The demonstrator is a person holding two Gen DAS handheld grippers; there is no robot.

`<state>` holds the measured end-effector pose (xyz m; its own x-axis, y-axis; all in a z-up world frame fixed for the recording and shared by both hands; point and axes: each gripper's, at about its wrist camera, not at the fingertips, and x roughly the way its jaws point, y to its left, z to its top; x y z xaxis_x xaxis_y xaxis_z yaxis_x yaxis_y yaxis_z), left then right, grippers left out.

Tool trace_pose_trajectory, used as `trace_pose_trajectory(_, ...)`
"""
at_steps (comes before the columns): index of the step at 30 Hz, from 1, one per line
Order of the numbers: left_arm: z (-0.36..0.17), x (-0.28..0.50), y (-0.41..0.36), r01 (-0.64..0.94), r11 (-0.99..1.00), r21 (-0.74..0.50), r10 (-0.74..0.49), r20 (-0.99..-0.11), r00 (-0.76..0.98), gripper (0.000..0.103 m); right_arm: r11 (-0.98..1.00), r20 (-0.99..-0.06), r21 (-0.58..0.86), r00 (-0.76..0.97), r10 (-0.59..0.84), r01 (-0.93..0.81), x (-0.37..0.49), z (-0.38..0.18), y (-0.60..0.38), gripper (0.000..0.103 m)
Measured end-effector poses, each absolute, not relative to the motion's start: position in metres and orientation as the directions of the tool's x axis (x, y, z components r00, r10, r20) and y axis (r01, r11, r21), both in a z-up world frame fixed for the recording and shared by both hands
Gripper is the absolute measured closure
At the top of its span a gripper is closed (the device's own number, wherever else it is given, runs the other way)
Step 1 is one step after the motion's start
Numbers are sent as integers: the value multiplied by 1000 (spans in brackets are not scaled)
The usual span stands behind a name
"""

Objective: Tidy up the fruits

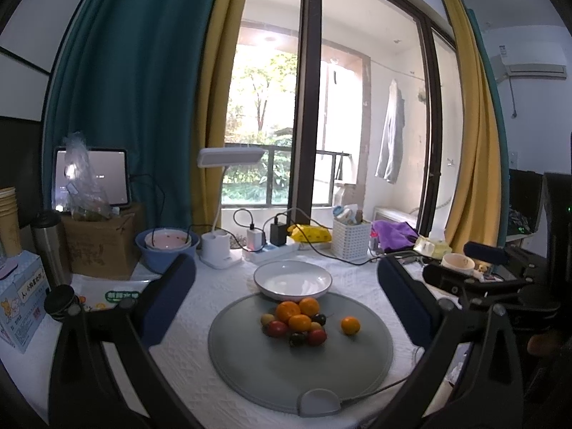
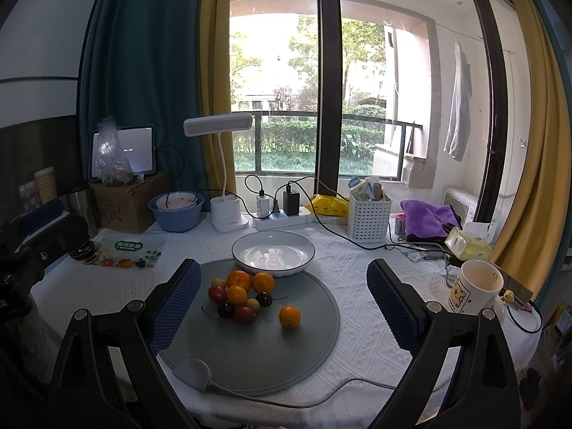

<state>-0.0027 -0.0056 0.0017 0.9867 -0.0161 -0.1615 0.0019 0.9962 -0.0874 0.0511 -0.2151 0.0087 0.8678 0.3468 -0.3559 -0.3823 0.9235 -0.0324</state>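
Left to right: a plastic bag [image 2: 111, 153] on a cardboard box [image 2: 125, 202] hides contents too blurred to identify. The left gripper [image 1: 286, 293] hovers spread wide, holding nothing. A heap of oranges and small dark fruits [image 2: 241, 296] sits on the round grey mat [image 2: 257, 350], one lone orange [image 2: 289, 316] just beside it, the empty white plate [image 2: 273, 254] behind. The right gripper [image 2: 282, 304] hangs equally wide, empty; a mug [image 2: 475, 287] is partly cut off by its finger.
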Motion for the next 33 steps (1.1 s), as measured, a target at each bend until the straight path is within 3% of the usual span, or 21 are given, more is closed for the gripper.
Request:
trace_pose_trajectory(17, 0, 0, -6, 1, 994, -109, -19, -161, 987, 0, 923, -368, -31, 863, 346, -384, 52, 5, -213, 7)
trace_pose_trajectory(26, -17, 28, -10, 4, 999, -47, -15, -241, 970, 0, 932, -424, -14, 847, 322, -361, 78, -12, -226, 7)
trace_pose_trajectory(28, -25, 39, -10, 6, 999, -47, -18, -276, 961, 1, 933, -448, -8, 835, 320, -361, 88, -20, -228, 9)
trace_pose_trajectory(30, -35, 51, -10, 6, 1000, -31, -17, -351, 936, 1, 932, -480, 1, 817, 318, -362, 100, -31, -228, 18)
trace_pose_trajectory(31, -39, 57, -12, 9, 999, -41, -21, -316, 949, 1, 932, -493, 3, 811, 316, -361, 104, -35, -228, 20)
trace_pose_trajectory(33, -49, 69, -14, 15, 999, -41, -28, -348, 937, 1, 932, -526, 14, 790, 314, -362, 116, -47, -228, 23)
